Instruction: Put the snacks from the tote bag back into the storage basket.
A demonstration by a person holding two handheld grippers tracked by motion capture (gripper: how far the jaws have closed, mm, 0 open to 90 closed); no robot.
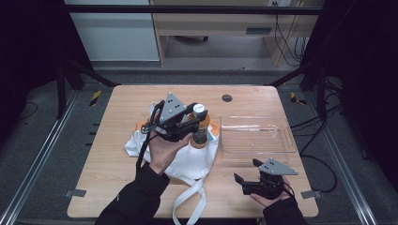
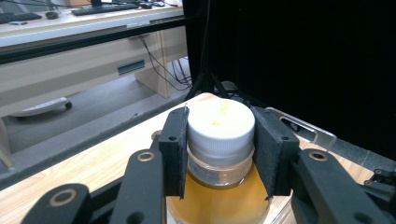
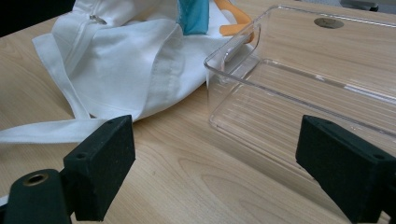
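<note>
A bottle of orange liquid with a white cap is upright over a white cloth bag. My left gripper is shut on the bottle; in the left gripper view its black pads press on both sides of the cap and neck. The bottle's base is hidden, so I cannot tell whether it rests on the bag. My right gripper rests near the table's front right, open, with nothing between its jaws. It faces the near left corner of a clear plastic tray.
The clear tray lies right of the bag and holds nothing. The bag's straps trail toward the front edge. Blue and orange parts show at the bag's opening. A dark round grommet sits near the table's far edge.
</note>
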